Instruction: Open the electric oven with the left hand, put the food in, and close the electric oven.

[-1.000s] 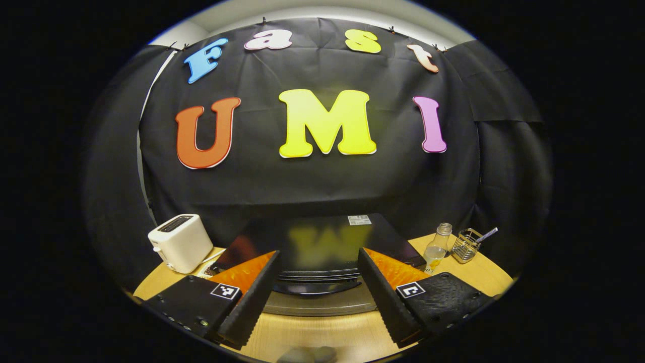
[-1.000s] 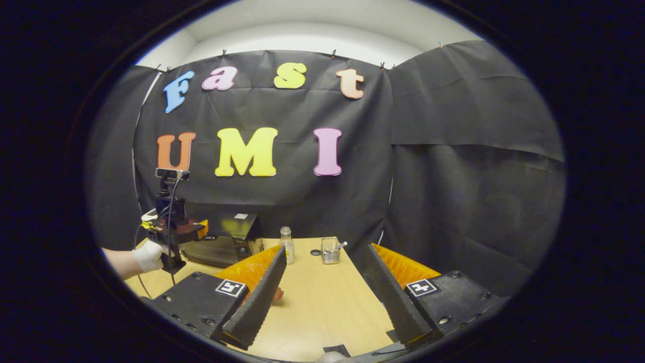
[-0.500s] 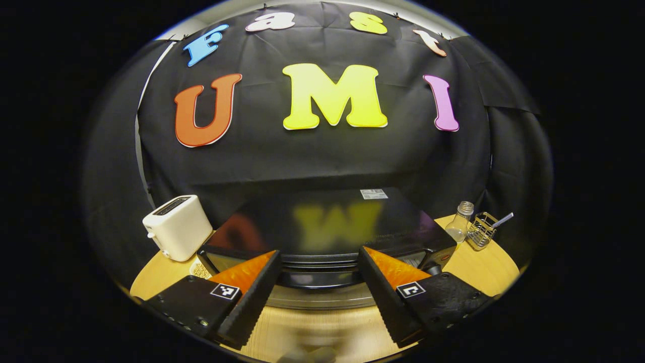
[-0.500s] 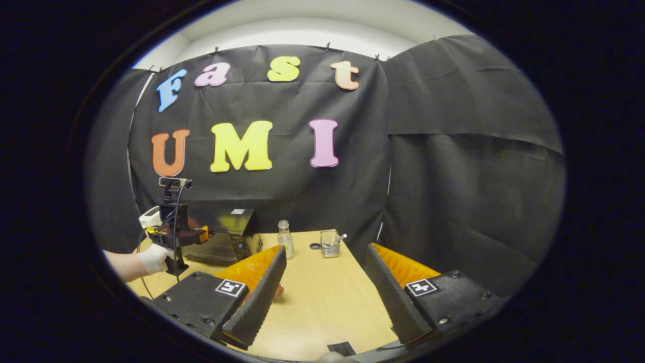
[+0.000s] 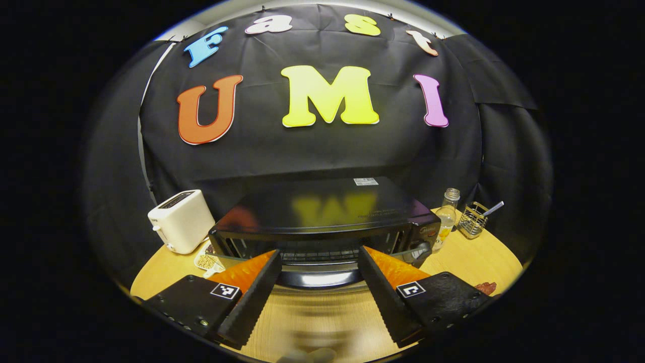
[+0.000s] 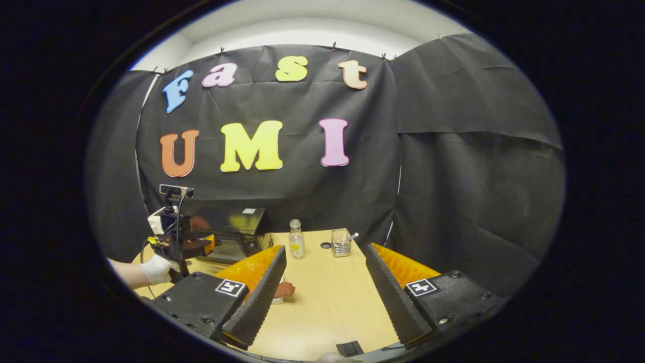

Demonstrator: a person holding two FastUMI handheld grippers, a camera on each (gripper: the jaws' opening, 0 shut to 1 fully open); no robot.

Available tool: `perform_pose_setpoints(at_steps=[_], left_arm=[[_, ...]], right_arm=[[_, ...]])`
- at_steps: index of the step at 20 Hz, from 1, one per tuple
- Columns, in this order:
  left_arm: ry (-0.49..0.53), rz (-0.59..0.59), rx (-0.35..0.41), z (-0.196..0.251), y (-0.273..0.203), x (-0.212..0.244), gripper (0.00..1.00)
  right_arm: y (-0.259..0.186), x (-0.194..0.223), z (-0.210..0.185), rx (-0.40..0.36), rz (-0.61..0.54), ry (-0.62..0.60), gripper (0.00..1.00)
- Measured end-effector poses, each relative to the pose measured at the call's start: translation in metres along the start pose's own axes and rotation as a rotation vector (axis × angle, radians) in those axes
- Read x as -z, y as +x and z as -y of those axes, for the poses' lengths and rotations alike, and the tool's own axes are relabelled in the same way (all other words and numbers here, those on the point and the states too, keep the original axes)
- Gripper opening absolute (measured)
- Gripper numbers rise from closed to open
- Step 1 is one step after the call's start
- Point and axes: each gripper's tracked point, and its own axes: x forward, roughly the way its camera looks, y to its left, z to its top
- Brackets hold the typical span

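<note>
Both grippers gaping: left gripper (image 5: 318,282) straddling handle of electric oven (image 5: 322,222), door ajar; right gripper (image 6: 325,287) right of oven, near food (image 6: 285,289).

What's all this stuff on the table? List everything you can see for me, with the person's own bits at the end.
Electric oven: one, black, at the back middle of the table, door partly pulled open.
Toaster: one, white, left of the oven.
Small dish: one, pale, holding light bits, between toaster and oven.
Glass bottle: one, clear, right of the oven.
Wire basket: one, metal, right of the bottle, with a utensil handle sticking out.
Food piece: one, reddish brown, on the table in front.
Table: one, light wood.
Left gripper: one, open, fingers either side of the oven door handle.
Right gripper: one, open, above the table.
Gloved hand: one, white glove, holding the left gripper.
</note>
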Motion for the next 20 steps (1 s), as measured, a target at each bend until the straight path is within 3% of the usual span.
perform_pose_setpoints(at_steps=[4,5,6,13,15,20], left_arm=[[0.003,-0.021,0.017,0.002,-0.023,0.026,0.97],[-0.001,-0.035,0.023,0.002,-0.028,0.034,0.97],[-0.004,-0.050,0.029,0.003,-0.034,0.043,0.97],[0.013,-0.145,0.037,0.005,-0.059,0.103,0.97],[0.015,-0.175,0.036,0.006,-0.063,0.119,0.97],[0.007,-0.284,0.040,0.010,-0.062,0.164,0.97]], right_arm=[[-0.007,0.007,-0.004,-0.016,-0.014,0.006,0.96],[-0.008,0.010,-0.005,-0.020,-0.017,0.006,1.00],[-0.010,0.012,-0.006,-0.025,-0.020,0.006,0.96],[-0.019,0.028,-0.014,-0.044,-0.050,-0.004,1.00],[-0.022,0.031,-0.013,-0.039,-0.059,-0.005,0.96],[-0.030,0.037,-0.003,-0.010,-0.073,-0.007,1.00]])
